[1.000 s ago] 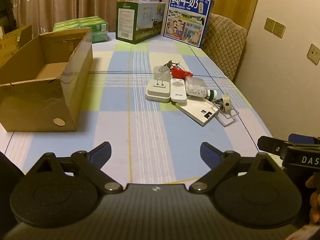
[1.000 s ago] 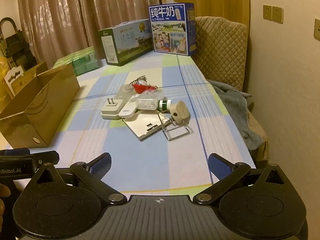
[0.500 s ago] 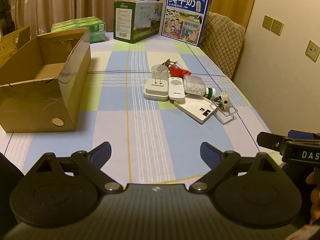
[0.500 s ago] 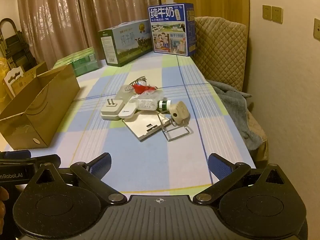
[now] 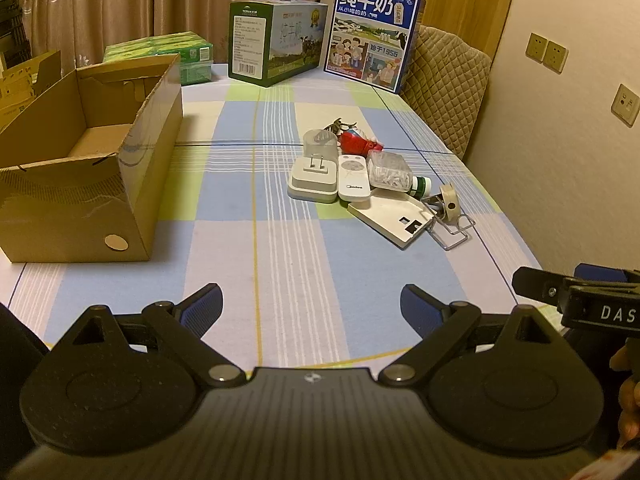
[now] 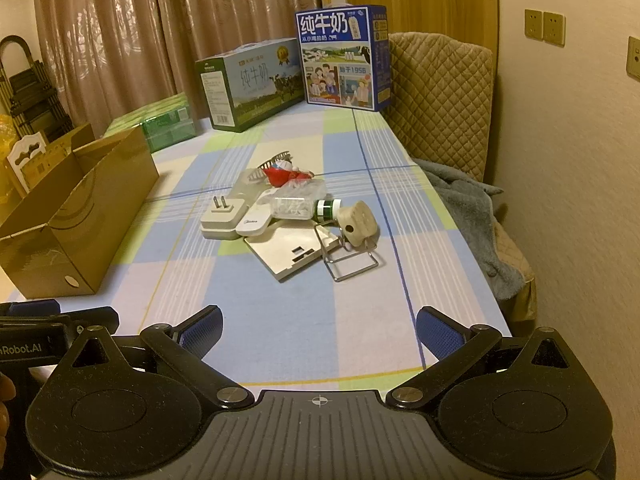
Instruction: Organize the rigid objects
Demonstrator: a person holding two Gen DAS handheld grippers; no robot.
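Note:
A cluster of small rigid items lies mid-table: a white plug adapter (image 5: 313,178) (image 6: 221,216), a white remote (image 5: 353,183), a clear bottle with a green cap (image 5: 390,170) (image 6: 298,206), a red toy (image 5: 358,142) (image 6: 282,174), a flat white plate (image 5: 392,216) (image 6: 290,254) and a beige piece on a wire stand (image 5: 448,208) (image 6: 356,226). An open cardboard box (image 5: 80,160) (image 6: 72,216) stands at the left. My left gripper (image 5: 311,304) and right gripper (image 6: 319,326) hover open and empty above the near table edge, well short of the cluster.
Two milk cartons, green (image 5: 274,36) and blue (image 5: 374,34), and a green pack (image 5: 168,54) stand at the table's far end. A quilted chair (image 6: 440,92) with a grey cloth (image 6: 468,216) sits at the right by the wall.

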